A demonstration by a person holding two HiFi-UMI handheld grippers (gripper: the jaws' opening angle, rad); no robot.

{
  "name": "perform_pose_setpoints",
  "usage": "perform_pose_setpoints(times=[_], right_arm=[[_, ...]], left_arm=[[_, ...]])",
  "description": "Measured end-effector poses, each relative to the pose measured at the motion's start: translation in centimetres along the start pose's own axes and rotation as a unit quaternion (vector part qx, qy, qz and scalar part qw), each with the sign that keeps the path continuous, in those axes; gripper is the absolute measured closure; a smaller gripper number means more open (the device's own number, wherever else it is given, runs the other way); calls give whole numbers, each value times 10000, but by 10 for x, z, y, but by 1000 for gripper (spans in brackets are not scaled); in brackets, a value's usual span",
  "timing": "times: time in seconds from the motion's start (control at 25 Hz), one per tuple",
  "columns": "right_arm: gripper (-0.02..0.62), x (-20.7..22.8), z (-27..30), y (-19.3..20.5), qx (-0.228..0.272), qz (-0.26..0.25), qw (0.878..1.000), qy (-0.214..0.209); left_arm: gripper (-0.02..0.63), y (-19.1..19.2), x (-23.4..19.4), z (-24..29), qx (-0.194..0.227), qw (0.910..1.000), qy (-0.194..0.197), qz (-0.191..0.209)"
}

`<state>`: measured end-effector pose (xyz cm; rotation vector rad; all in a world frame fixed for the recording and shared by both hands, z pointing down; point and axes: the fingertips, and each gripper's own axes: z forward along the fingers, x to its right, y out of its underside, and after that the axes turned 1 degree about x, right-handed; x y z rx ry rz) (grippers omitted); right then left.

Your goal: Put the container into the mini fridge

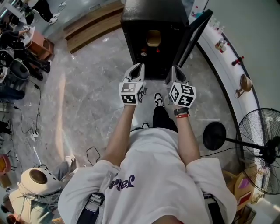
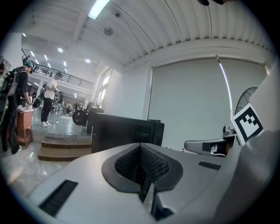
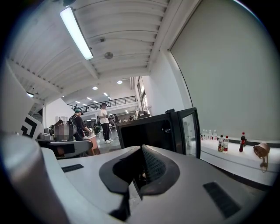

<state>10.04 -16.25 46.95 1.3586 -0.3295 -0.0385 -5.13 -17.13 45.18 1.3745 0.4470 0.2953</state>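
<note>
A black mini fridge stands open on the floor. Before it, the left gripper and right gripper are both clenched on nothing. A tan container sits mid-shelf inside, near the top. It is probably light, rigid plastic, best pinched at its sidewalls.

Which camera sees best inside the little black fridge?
The head view. It looks down into the open mini fridge, where a tan container sits inside. The right gripper view shows the fridge and its open door, but the inside is dark. The left gripper view shows it only as a dark box.
</note>
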Motion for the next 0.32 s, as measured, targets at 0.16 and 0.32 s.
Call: perform_pose_setpoints(times=[0.16, 0.32], right_arm=[[583, 9, 7, 14, -159, 17, 9998, -79], [582, 17, 32, 59, -639, 243, 9976, -137]], left_arm=[[586, 19, 0, 7, -138, 9995, -36, -297], [584, 72, -18, 16, -707, 9953, -194, -639]])
